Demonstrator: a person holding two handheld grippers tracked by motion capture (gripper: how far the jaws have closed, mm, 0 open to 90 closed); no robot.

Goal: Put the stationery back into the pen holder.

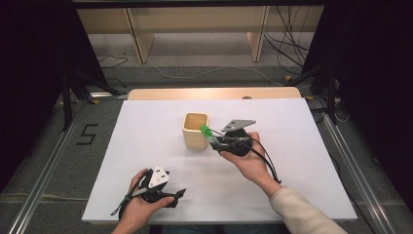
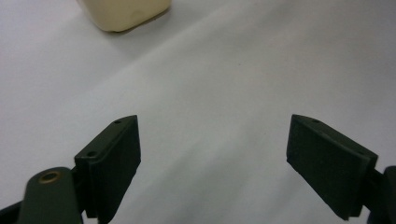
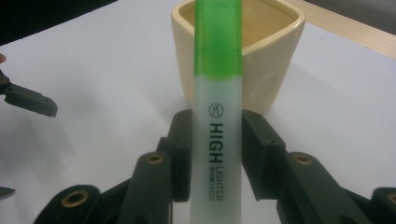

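Left tongs (image 1: 168,195) wide open, empty; right tongs (image 3: 215,154) clamp highlighter (image 3: 217,116) beside cup (image 1: 196,130).

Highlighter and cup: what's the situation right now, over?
Right tongs shut on highlighter, green cap toward cream cup. Left tongs open, low over white table. Nothing in the way.

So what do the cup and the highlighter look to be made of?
The square cream cup looks like glazed ceramic, possibly plastic: smooth thick rim, soft sheen. The highlighter clamped in the right gripper looks plastic: frosted translucent white barrel with black print, clear green cap.
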